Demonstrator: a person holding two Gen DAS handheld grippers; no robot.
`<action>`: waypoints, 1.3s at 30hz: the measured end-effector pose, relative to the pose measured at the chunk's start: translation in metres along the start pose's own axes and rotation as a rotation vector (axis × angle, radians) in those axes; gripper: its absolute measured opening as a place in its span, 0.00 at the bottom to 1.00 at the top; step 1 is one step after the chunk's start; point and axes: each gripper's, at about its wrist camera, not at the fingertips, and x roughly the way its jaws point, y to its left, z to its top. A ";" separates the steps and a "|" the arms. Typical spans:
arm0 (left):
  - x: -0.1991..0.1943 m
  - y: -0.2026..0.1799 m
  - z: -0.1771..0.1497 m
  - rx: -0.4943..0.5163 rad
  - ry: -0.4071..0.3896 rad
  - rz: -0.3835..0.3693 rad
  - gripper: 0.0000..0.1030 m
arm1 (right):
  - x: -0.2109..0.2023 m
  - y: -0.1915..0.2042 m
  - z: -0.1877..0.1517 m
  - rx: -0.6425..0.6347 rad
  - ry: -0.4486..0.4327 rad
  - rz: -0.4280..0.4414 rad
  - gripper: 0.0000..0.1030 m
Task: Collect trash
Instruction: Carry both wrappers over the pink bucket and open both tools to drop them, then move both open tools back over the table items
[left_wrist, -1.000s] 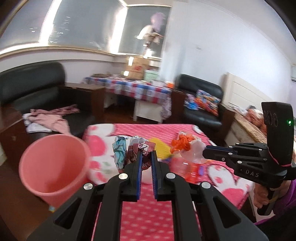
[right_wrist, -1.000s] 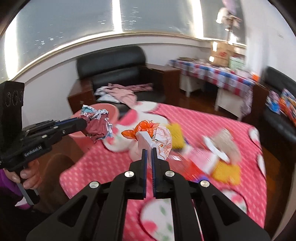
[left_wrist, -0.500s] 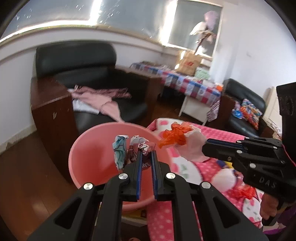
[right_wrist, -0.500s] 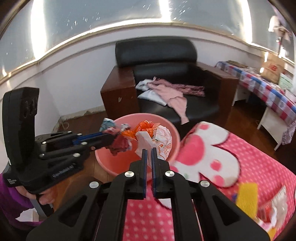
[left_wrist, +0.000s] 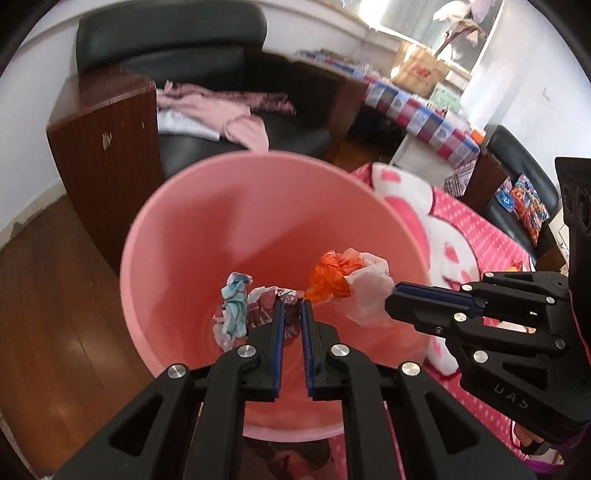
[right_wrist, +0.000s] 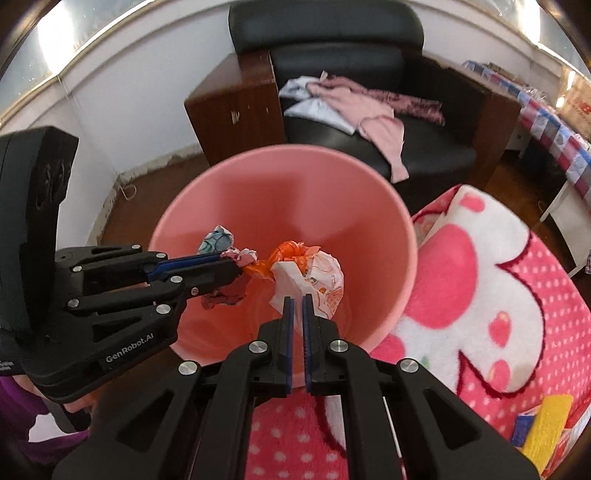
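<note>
Both grippers were tipped down over the mouth of the pink bin (left_wrist: 177, 236). The left gripper (left_wrist: 291, 306) had its jaws clamped on a crumpled red and teal wrapper (left_wrist: 236, 306), dangling inside the rim. The right gripper (right_wrist: 295, 301) was pinched tight on a white and orange plastic bag (right_wrist: 317, 273), right beside the other wad. Next to the bin was the pink blanket (right_wrist: 480, 280), and behind it a black armchair (right_wrist: 369, 74) with pink clothes (right_wrist: 376, 114) dumped on the seat.
</note>
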 end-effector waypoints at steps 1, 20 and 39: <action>0.003 0.001 -0.001 -0.002 0.014 0.002 0.08 | 0.002 0.000 0.000 -0.001 0.014 -0.001 0.05; -0.004 -0.007 0.006 0.023 -0.001 0.029 0.28 | 0.015 -0.004 0.008 0.029 0.065 -0.026 0.05; -0.079 -0.049 -0.015 0.017 -0.262 -0.034 0.37 | -0.064 -0.008 -0.042 0.123 -0.171 -0.051 0.28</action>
